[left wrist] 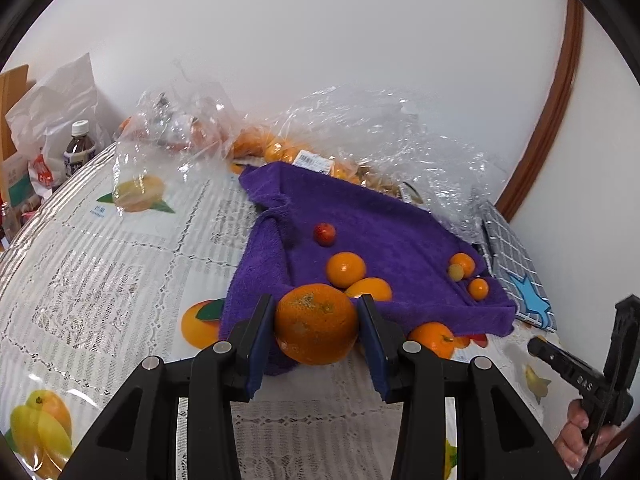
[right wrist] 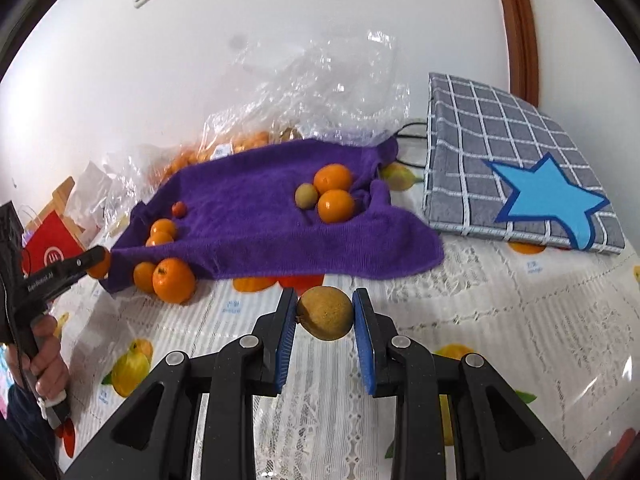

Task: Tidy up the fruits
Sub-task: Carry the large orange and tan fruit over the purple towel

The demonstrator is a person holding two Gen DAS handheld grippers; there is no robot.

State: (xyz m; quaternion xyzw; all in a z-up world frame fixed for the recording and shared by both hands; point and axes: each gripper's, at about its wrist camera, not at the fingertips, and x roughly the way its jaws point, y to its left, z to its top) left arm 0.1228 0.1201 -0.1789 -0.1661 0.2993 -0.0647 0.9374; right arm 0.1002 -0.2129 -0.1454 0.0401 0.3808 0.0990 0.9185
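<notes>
My left gripper (left wrist: 316, 312) is shut on a large orange (left wrist: 316, 330), held just at the near edge of the purple towel (left wrist: 360, 224). Several small oranges (left wrist: 346, 269), a tiny red fruit (left wrist: 324, 234) and a greenish round fruit (left wrist: 455, 271) lie on the towel. Another orange (left wrist: 432, 338) rests on the table beside the towel's edge. My right gripper (right wrist: 325, 312) is shut on a brownish-green round fruit (right wrist: 325, 313), above the lace tablecloth in front of the purple towel (right wrist: 260, 216). Two oranges (right wrist: 335, 205) and a greenish fruit (right wrist: 306, 196) sit on the towel's right part.
Clear plastic bags (left wrist: 360, 132) with more oranges lie behind the towel by the wall. A grey checked cloth with a blue star (right wrist: 520, 168) lies at the right. A bottle (left wrist: 79, 148) and paper bags stand at the far left. A person's hand (right wrist: 44, 360) grips the left tool.
</notes>
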